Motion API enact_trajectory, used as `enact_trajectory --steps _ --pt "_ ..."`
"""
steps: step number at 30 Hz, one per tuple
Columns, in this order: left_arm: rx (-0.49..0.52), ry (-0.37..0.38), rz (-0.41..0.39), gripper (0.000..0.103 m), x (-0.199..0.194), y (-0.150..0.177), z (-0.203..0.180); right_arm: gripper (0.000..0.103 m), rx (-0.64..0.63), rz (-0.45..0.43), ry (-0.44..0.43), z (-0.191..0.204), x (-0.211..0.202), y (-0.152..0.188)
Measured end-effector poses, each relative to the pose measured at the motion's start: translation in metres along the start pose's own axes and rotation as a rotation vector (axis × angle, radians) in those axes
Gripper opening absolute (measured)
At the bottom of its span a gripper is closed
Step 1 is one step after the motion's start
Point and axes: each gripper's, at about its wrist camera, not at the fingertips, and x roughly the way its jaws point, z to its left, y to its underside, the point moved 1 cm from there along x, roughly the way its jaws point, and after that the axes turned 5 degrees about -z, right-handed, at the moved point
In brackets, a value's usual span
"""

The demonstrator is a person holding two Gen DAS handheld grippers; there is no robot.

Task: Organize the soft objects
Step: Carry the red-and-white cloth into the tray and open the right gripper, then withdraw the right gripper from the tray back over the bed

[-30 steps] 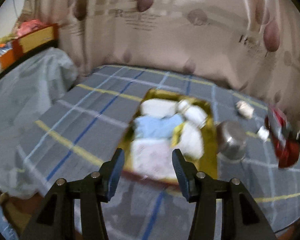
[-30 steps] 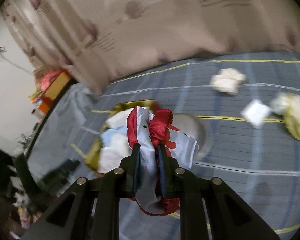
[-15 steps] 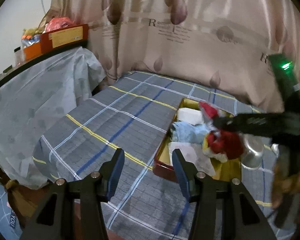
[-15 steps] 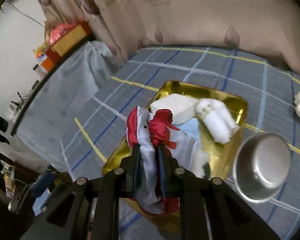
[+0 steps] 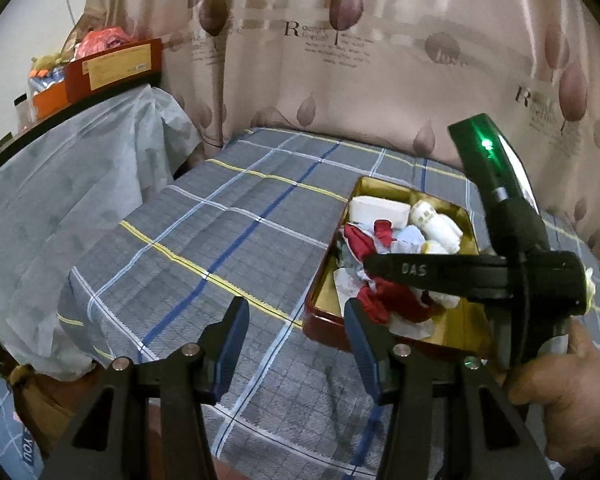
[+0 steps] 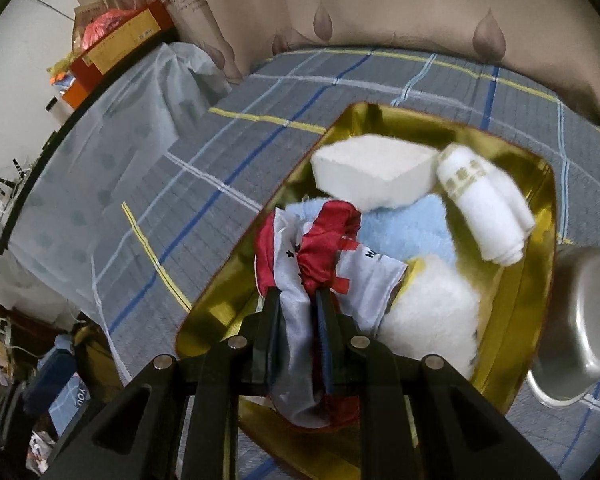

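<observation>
While the right gripper (image 6: 298, 300) is clamped on the red and white cloth (image 6: 324, 256), the bundle hangs directly above the gold tray (image 6: 540, 216), over its near left corner. The tray's long axis runs from near to far across the checked bed cover (image 6: 228, 168). The relation that decides the coming move is vertical: the cloth lies straight below the jaws' line, with tray floor and already placed items beneath it, so the judgement is that a short descent and a release would land it inside the rim.

Contents already in the tray:
- a white foam block (image 6: 372, 176) at the far end;
- a rolled white towel (image 6: 484, 208) to its right, lying along the tray's long axis;
- a light blue towel (image 6: 404, 232) in the middle;
- a fluffy white item (image 6: 432, 312) at the near right.

A steel bowl (image 6: 576, 320) sits just beside the tray's right wall, outside it.

The left gripper (image 5: 296, 340) is released and holds nothing; it hovers over bare cover near the tray's left wall (image 5: 324, 276). The right hand (image 5: 560, 396) is therefore the nearer one to the drop point. Risk, as a judgement: loose cloth ends may drape over the near rim.
</observation>
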Motion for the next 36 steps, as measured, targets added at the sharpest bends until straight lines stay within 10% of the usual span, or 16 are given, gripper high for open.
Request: enact_trajectory --steps 23,36 --pt "0.070 -0.011 0.050 0.051 0.011 0.010 -0.013 0.061 0.015 -0.219 -0.047 -0.014 -0.069 0.013" --pt "0.121 -0.014 0.071 0.051 0.014 0.021 -0.026 0.073 0.169 -0.360 0.459 -0.190 -0.181 0.129"
